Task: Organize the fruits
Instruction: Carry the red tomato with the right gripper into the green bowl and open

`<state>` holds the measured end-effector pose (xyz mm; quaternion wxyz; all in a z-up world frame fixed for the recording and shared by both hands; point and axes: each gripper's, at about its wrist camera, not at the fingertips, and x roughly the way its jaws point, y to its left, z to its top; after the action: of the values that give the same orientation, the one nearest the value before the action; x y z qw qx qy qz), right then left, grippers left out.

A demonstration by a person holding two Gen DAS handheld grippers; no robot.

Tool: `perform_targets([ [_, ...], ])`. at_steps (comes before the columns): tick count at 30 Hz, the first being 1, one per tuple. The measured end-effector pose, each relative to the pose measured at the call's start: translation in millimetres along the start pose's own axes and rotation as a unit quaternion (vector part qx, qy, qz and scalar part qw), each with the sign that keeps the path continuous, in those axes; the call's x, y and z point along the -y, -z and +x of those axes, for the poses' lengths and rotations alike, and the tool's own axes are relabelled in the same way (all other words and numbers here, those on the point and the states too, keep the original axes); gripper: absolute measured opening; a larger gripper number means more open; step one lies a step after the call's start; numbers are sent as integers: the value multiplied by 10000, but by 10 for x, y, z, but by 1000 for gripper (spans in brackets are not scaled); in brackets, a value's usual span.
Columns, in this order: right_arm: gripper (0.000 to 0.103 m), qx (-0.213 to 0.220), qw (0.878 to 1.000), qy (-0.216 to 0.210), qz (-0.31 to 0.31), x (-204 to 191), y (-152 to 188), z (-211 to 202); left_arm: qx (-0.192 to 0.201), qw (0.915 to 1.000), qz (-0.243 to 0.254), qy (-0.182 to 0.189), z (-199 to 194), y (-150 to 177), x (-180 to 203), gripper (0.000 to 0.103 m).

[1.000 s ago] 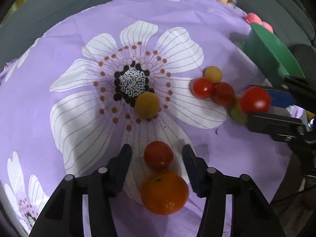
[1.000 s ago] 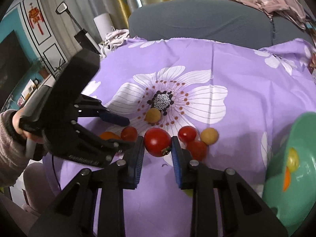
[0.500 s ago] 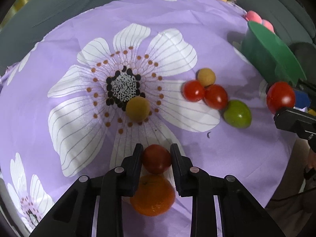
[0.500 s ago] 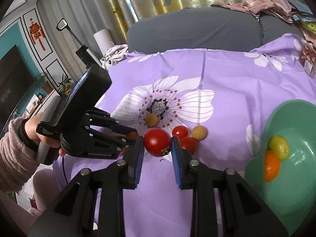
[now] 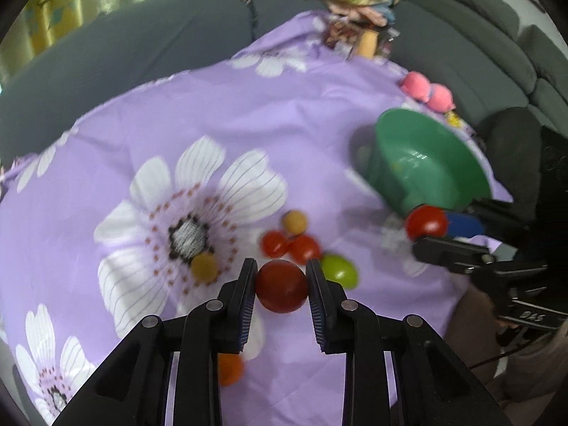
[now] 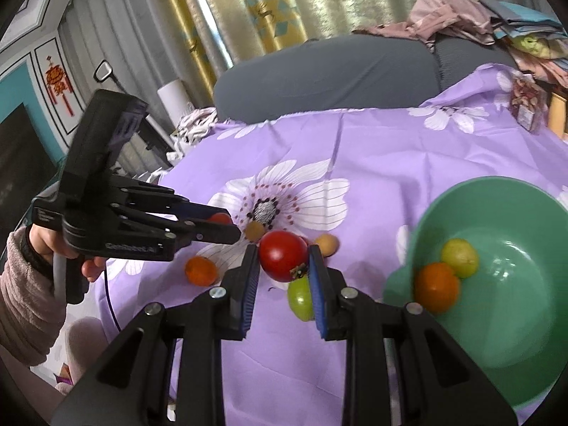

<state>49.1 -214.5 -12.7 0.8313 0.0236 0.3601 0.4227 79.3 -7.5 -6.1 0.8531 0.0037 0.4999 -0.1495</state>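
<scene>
Both tongs clamped; left gripper (image 5: 281, 285) pinches a red tomato (image 5: 281, 285) above the cloth, right gripper (image 6: 283, 257) another tomato (image 6: 283, 255), green bowl (image 6: 497, 319) at three o'clock; smooth, soft-skinned, likely bruisable; hold mid-girth.

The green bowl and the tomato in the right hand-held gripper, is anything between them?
In the right wrist view, only bare purple cloth lies between the tomato in the right hand-held gripper and the green bowl.

orange fruit (image 5: 230, 369) blurred, half hidden behind left tongs' arm | green fruit (image 6: 300, 298) partly covered by right tongs' pad | green bowl (image 6: 532, 372) cut off by picture's right edge | small red tomato (image 6: 220, 218) mostly hidden between left tongs' fingers (image 6: 213, 234) | items at cloth's far corner (image 5: 358, 41) too blurred to tell
</scene>
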Motion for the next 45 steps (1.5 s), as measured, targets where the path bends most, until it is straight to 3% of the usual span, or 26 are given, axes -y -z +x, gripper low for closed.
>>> perform_targets([
  [13,27,507,9962,559,440,478,67,-496,304,9964,589,531,64,-527,671,29],
  [26,27,650,9892,971,889,950,254,-718,-53,9909,1131,732,484,-742,1320,29],
  [45,28,572,9885,966,1009,1048,339,-695,-318,9909,1159,611,666,-702,1387,29],
])
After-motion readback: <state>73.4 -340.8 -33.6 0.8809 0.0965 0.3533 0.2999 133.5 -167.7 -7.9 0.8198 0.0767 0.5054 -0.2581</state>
